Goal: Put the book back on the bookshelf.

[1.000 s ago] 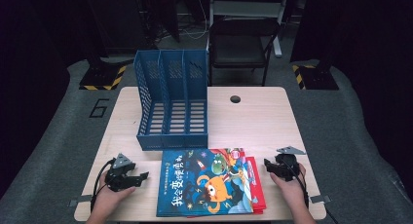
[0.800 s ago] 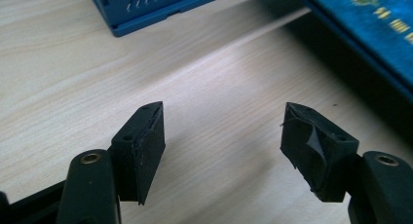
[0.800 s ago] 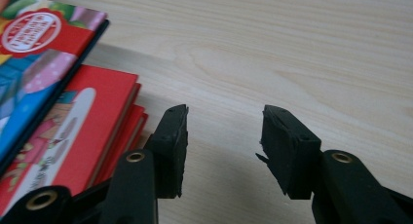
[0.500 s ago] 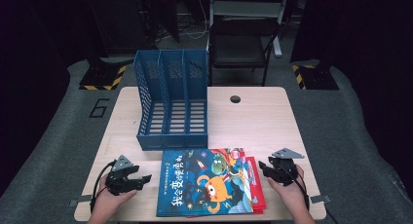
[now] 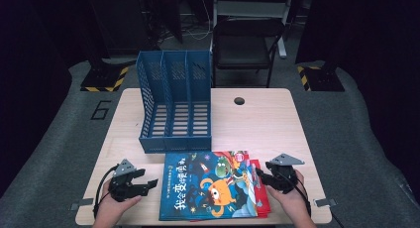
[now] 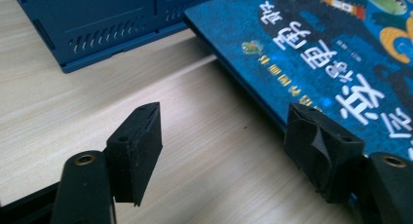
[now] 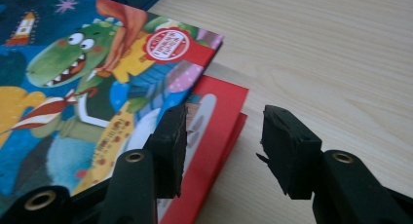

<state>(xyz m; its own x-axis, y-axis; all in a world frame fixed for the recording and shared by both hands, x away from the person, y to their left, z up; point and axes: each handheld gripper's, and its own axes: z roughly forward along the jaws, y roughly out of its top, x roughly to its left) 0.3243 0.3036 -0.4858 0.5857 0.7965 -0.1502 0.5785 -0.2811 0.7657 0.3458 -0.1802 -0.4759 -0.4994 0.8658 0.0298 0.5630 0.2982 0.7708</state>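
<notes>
Blue picture book (image 5: 208, 186) (cartoon monster cover)

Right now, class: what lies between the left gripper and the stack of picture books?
Only bare wooden table: in the left gripper view, the left gripper stands open beside the picture books, touching nothing.

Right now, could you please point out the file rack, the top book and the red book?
File rack (image 5: 174, 114), high view, slotted floor.
Top book (image 5: 208, 186), high view, cover's middle.
Red book (image 7: 214, 121), right gripper view, exposed cover.
</notes>
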